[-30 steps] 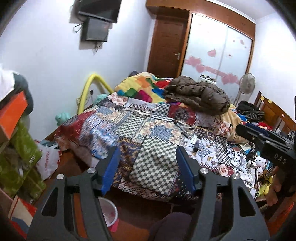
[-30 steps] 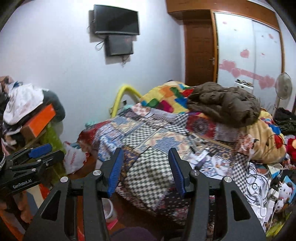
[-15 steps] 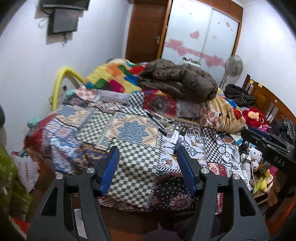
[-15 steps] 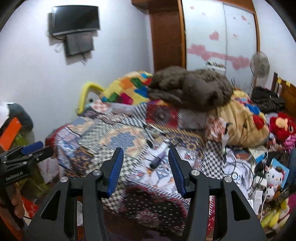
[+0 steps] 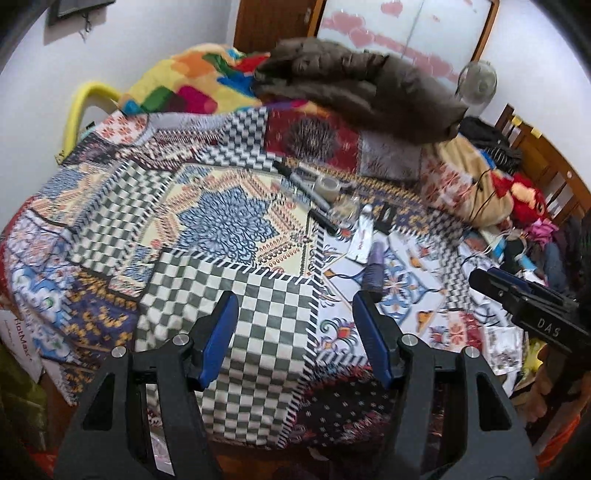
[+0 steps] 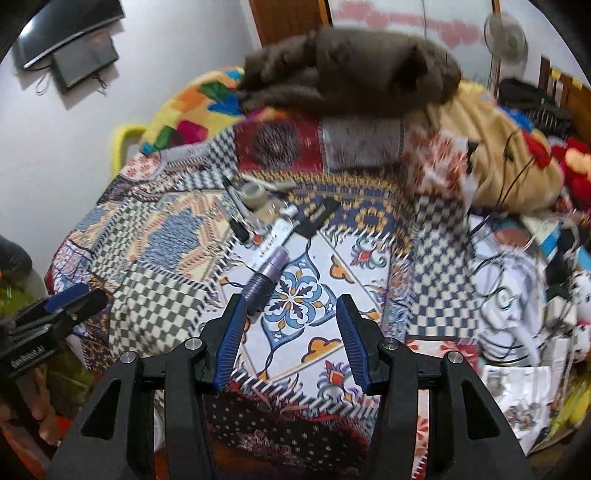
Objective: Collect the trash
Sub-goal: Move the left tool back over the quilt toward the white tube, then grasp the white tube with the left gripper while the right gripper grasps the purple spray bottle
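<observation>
Small items lie in a cluster on the patchwork bedspread (image 5: 221, 221): a purple-grey bottle (image 5: 373, 269), a white tube (image 5: 361, 236), a roll of tape (image 5: 327, 186), black markers (image 5: 295, 177) and a crumpled clear wrapper (image 5: 345, 208). The same bottle (image 6: 267, 273), tube (image 6: 275, 236) and tape roll (image 6: 253, 195) show in the right wrist view. My left gripper (image 5: 295, 325) is open and empty above the bed's near edge, left of the bottle. My right gripper (image 6: 290, 332) is open and empty, just right of the bottle's near end.
A brown jacket (image 5: 362, 81) and a colourful blanket (image 5: 192, 85) lie at the far end of the bed. Cables, papers and plush toys (image 6: 517, 295) crowd the bed's right side. A yellow frame (image 5: 79, 107) stands by the left wall. A wardrobe (image 5: 406, 33) is behind.
Both grippers have moved forward and tilted down over the bed; the cluster of items is now much closer. The bin on the floor has left view. Both stay open.
</observation>
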`<move>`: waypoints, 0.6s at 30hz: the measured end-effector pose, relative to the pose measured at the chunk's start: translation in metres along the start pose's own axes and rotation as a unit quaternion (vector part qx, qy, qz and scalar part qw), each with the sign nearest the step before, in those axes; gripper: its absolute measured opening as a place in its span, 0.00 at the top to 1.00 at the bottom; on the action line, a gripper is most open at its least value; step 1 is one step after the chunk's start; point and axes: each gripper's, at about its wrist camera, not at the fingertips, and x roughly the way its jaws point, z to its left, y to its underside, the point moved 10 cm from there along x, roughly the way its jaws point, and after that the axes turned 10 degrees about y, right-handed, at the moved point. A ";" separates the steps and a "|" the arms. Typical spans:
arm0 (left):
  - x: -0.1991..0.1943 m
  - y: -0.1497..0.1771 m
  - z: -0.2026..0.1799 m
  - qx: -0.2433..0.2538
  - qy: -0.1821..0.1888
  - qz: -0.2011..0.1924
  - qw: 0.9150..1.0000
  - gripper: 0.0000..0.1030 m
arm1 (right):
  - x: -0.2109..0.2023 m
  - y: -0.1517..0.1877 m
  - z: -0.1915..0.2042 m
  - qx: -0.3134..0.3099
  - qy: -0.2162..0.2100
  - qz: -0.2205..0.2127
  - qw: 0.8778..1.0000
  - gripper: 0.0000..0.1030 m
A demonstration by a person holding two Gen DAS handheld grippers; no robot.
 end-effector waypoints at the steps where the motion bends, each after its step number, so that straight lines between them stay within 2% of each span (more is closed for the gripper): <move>1: 0.013 0.001 0.003 -0.002 0.000 0.009 1.000 0.39 | 0.009 0.000 0.000 0.004 -0.002 0.008 1.000 0.54; 5: 0.046 0.003 0.014 -0.008 0.003 0.030 1.000 0.39 | 0.047 0.004 0.007 0.024 -0.013 0.042 0.999 0.54; 11: 0.072 0.006 0.025 -0.008 0.001 0.044 0.999 0.39 | 0.085 0.004 0.030 0.040 -0.043 0.070 0.996 0.54; 14: 0.078 0.005 0.028 -0.001 -0.004 0.050 0.999 0.39 | 0.097 0.007 0.042 0.032 -0.042 0.074 0.996 0.54; 18: 0.079 0.002 0.031 0.007 -0.007 0.049 0.999 0.39 | 0.102 0.007 0.049 0.025 -0.038 0.055 0.997 0.54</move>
